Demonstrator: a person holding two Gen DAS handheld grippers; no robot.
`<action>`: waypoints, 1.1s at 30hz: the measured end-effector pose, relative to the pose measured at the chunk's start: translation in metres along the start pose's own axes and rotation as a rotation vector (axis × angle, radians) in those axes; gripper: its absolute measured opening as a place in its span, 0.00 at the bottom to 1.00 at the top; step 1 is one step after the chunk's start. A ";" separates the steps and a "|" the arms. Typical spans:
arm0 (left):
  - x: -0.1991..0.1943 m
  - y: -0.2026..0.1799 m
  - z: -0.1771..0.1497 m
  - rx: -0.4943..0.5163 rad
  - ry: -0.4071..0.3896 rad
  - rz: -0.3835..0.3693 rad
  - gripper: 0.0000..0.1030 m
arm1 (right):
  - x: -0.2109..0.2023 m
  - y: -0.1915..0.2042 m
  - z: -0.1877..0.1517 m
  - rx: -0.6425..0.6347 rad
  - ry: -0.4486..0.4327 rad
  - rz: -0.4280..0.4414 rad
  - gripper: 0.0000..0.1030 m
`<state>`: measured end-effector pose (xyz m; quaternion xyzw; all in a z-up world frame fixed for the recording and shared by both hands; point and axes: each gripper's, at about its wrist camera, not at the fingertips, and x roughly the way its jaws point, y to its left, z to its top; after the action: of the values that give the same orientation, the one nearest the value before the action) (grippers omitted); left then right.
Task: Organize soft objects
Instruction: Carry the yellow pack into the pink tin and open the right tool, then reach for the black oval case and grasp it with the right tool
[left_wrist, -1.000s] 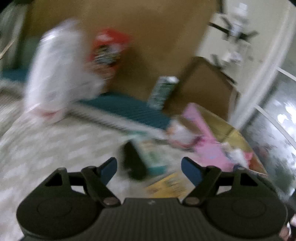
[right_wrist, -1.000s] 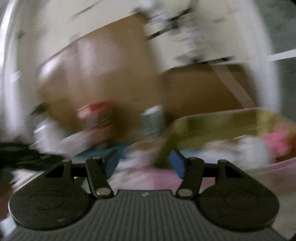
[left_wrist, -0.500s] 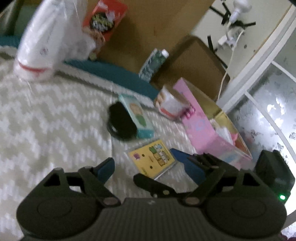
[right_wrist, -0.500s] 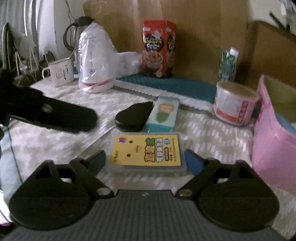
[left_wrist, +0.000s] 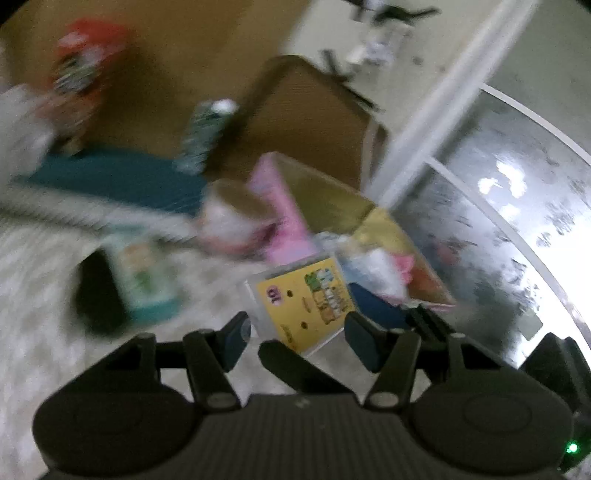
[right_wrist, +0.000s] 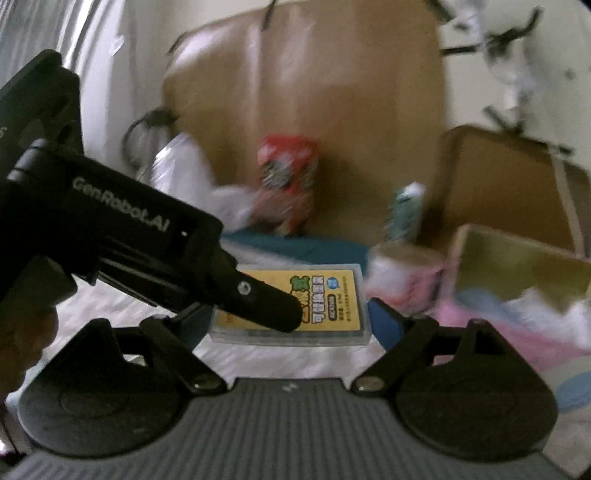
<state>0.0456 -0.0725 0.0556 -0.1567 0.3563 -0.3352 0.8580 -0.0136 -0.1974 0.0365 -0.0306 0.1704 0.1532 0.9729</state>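
At left, just closing the left gripper (left_wrist: 300, 338) around the yellow pack (left_wrist: 306, 299), contact unclear; mid-frame, held raised near the pink box (left_wrist: 280, 206); at right, pinched between the right gripper (right_wrist: 291, 323) jaws, spread wide.

Right hand-held gripper (right_wrist: 291, 317) spread wide; left hand-held gripper (left_wrist: 297, 330) just narrowed, crossing it.

my right gripper (right_wrist: 286, 317) holds the yellow pack (right_wrist: 295, 306) clear of the cloth, a blue pad on each short side — jaws wide. the left gripper's black finger (right_wrist: 258, 304) lies across the pack's face. right — the pink box (right_wrist: 517, 295), blurred.
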 end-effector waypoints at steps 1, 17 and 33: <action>0.009 -0.010 0.007 0.026 0.005 -0.006 0.55 | -0.004 -0.010 0.002 0.014 -0.010 -0.030 0.89; 0.093 -0.074 0.038 0.179 0.005 0.016 0.70 | 0.035 -0.140 0.005 0.113 0.059 -0.500 0.89; -0.058 0.090 -0.037 -0.066 -0.139 0.347 0.71 | 0.008 -0.053 0.000 0.234 -0.081 -0.119 0.36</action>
<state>0.0306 0.0320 0.0132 -0.1439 0.3289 -0.1588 0.9197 0.0097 -0.2456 0.0343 0.0794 0.1454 0.0751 0.9833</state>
